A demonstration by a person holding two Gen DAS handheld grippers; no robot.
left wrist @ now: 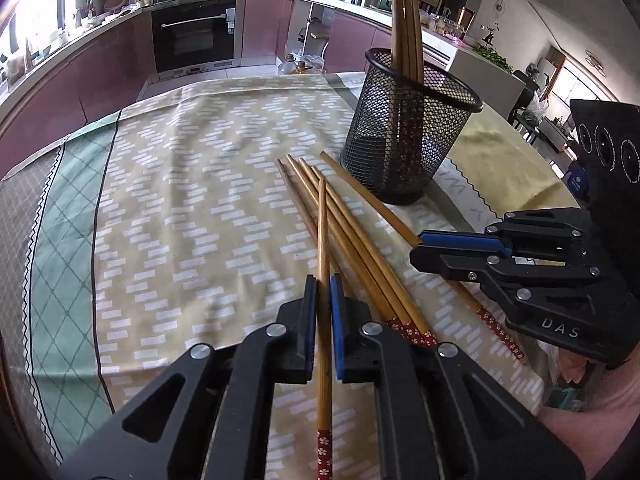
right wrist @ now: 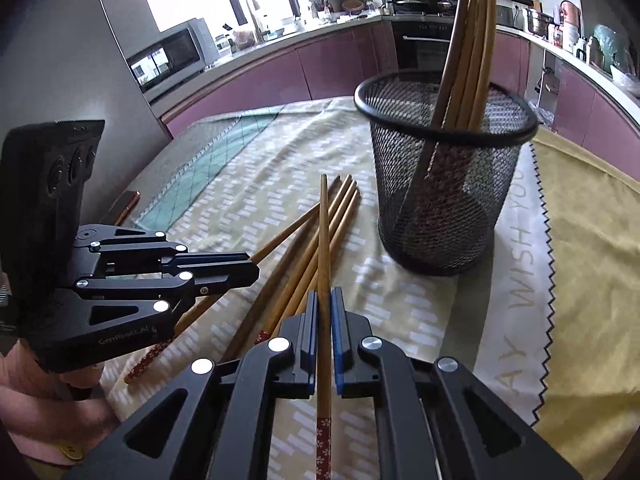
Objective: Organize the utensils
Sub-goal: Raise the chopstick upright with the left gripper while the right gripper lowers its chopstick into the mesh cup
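A black mesh holder (left wrist: 408, 132) (right wrist: 444, 184) stands on the tablecloth with several wooden chopsticks (left wrist: 406, 20) upright in it. Loose chopsticks (left wrist: 360, 248) (right wrist: 344, 204) with red patterned ends lie in a bundle in front of it. My left gripper (left wrist: 323, 280) is shut on one chopstick (left wrist: 322, 232) that points forward over the bundle. In the right wrist view it (right wrist: 254, 270) appears at the left. My right gripper (right wrist: 324, 292) is shut on another chopstick (right wrist: 324, 232). The left wrist view shows it (left wrist: 416, 250) at the right, gripping that stick (left wrist: 368, 196) beside the holder.
The table wears a beige patterned cloth (left wrist: 192, 200) with a green border, and a yellow cloth (right wrist: 592, 240) lies to the right of the holder. Purple kitchen cabinets and an oven (left wrist: 196, 36) stand beyond the table's far edge. A hand (right wrist: 48, 404) holds the left gripper.
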